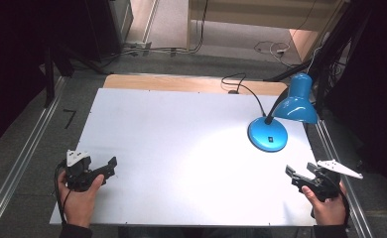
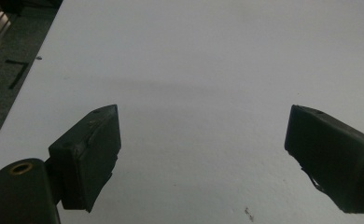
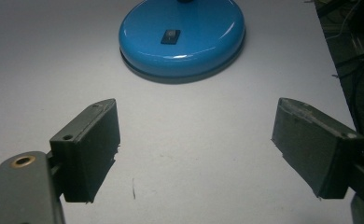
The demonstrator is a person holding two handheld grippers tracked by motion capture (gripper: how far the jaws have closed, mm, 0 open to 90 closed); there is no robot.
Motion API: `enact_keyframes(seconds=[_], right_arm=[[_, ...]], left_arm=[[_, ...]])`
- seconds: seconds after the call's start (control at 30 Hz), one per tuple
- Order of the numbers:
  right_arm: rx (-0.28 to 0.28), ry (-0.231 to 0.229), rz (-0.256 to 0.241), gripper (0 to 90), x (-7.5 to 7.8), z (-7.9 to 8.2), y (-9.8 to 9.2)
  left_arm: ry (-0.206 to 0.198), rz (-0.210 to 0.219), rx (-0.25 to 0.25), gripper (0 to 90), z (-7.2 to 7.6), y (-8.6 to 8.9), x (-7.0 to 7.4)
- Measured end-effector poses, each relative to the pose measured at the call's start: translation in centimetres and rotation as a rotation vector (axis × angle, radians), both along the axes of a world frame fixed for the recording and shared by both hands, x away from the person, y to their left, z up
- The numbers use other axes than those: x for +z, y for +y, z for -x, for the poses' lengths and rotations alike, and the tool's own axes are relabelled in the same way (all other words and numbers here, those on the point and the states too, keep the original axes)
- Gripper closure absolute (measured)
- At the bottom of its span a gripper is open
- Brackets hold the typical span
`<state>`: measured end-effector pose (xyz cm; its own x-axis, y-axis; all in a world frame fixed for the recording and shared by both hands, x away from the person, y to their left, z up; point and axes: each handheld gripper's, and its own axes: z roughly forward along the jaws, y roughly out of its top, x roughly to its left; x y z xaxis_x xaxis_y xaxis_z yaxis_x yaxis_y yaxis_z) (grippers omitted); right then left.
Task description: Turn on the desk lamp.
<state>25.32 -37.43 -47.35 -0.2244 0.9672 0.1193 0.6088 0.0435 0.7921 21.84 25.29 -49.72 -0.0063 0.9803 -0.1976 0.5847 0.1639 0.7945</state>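
A blue desk lamp stands at the right of the white table [image 1: 181, 148]. Its round base [image 1: 267, 135] carries a small black switch [image 3: 171, 36], and its shade [image 1: 296, 99] leans out to the right on a black neck. A brighter patch lies on the table just left of the base. My right gripper [image 1: 300, 169] is held near the front right corner, open and empty, a short way in front of the lamp base [image 3: 182, 37]. My left gripper [image 1: 107, 168] hovers over the front left of the table, jaws wide apart with bare table between them [image 2: 203, 116].
The lamp's black cable [image 1: 241, 87] runs off the far edge over a strip of wood [image 1: 181, 82]. Metal rails [image 1: 23, 163] run along both sides of the table. More cables lie on the floor [image 1: 271, 47] beyond.
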Motion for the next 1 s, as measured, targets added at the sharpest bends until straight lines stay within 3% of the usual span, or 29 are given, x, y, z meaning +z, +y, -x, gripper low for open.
enact_keyframes(seconds=[0.2,0.43,1.0], right_arm=[[-0.009,0.006,-0.002,13.8,-0.1,0.3,-0.3],[-0.023,0.01,0.002,13.9,-0.1,1.0,-0.7],[-0.042,0.011,0.016,13.9,-0.2,2.4,-1.2]], left_arm=[[0.0,0.013,0.002,11.7,0.1,0.1,0.0],[-0.019,-0.01,-0.002,11.6,0.2,-0.1,0.3],[-0.012,-0.006,-0.003,11.6,0.3,0.0,0.3]])
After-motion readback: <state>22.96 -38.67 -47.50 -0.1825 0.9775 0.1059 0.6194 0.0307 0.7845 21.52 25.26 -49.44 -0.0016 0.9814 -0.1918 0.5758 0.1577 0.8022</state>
